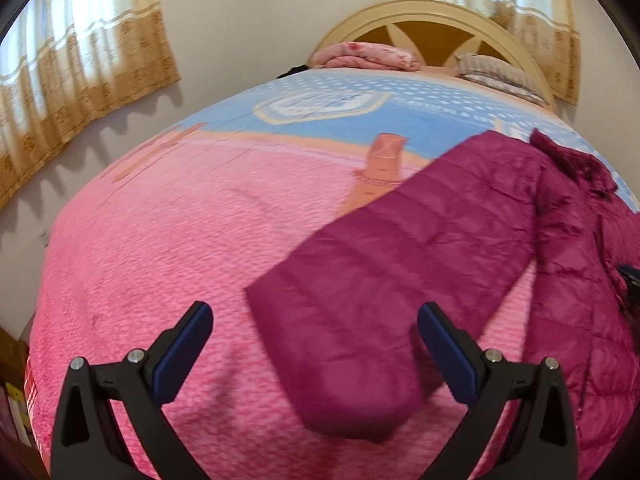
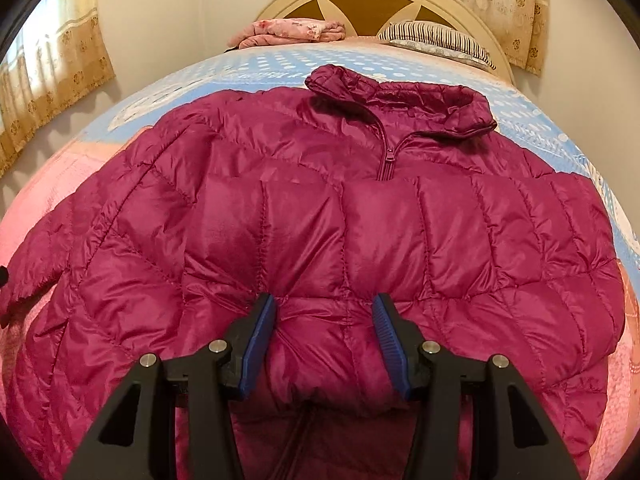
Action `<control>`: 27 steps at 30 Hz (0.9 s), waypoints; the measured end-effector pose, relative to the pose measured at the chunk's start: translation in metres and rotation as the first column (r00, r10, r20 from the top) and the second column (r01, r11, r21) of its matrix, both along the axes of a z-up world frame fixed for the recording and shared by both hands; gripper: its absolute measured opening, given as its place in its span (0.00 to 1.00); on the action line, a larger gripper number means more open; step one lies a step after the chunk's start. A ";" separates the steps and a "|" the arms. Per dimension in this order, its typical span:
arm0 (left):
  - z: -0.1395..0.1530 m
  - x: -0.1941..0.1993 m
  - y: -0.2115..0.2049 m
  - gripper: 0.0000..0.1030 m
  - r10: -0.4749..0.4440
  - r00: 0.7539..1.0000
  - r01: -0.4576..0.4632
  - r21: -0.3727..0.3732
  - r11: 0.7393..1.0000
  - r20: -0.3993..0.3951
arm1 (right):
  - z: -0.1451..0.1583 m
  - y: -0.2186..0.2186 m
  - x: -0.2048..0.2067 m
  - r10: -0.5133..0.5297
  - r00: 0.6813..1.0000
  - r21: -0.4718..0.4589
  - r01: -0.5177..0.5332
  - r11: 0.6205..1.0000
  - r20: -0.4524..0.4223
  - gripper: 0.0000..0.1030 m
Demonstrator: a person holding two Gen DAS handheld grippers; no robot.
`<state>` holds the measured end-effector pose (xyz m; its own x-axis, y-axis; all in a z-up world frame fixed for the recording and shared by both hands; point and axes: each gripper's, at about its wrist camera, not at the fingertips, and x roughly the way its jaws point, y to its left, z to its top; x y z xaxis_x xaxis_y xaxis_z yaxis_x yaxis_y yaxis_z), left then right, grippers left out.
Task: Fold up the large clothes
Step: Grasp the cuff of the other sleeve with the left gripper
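Observation:
A magenta quilted puffer jacket lies front-up on the bed, collar toward the headboard, zip partly shut. My right gripper is shut on a puffy fold of the jacket that lies across its chest; fabric bulges between the blue pads. In the left wrist view one sleeve stretches out over the pink cover, its cuff nearest me. My left gripper hovers over that cuff, open wide, with neither pad touching it.
The bed cover is pink near me and blue with white dots farther off. A folded pink blanket and a striped pillow lie at the cream headboard. Curtains and a wall flank the bed's left side.

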<state>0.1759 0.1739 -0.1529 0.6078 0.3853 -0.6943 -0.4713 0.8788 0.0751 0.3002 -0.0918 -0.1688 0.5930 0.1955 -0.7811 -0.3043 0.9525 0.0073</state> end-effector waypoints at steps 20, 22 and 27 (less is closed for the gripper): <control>-0.025 0.007 0.032 0.59 0.039 0.999 -0.039 -0.260 0.965 -0.007 | -0.001 0.002 -0.009 -0.008 0.999 -0.027 0.009 1.000 0.035 0.53; -0.024 0.008 0.027 0.48 0.027 1.000 -0.027 -0.264 0.964 -0.001 | 0.000 0.002 -0.009 -0.010 0.999 -0.024 0.010 1.000 0.035 0.53; -0.011 0.001 0.026 0.17 0.018 0.999 -0.010 -0.208 0.978 0.039 | 0.000 -0.001 -0.010 -0.013 0.999 -0.015 0.014 1.000 0.036 0.54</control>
